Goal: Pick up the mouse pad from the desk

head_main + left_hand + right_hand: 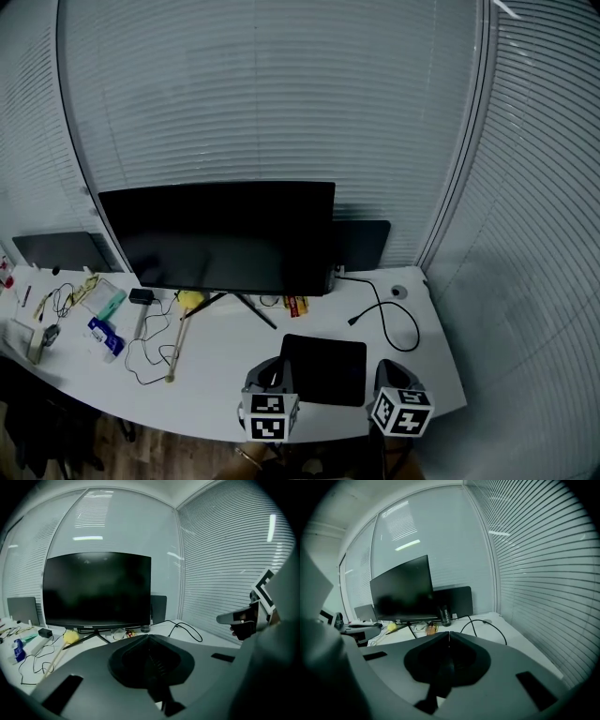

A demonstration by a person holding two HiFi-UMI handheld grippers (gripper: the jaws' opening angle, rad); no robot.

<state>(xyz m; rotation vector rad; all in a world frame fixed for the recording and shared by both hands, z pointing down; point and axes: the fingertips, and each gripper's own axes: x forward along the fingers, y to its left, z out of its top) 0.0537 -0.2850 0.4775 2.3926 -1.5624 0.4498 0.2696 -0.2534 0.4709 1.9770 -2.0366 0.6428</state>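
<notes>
Two grippers, head view: left gripper at 6 o'clock, right gripper at 5; mouse pad flat on desk between them; left gripper view: jaws together, empty; right gripper view: jaws together, empty.

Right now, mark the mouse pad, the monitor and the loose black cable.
mouse pad [324,368], head view, centre of its top surface.
monitor [220,236], head view, middle of the dark screen.
black cable [353,321], head view, its free plug end.
</notes>
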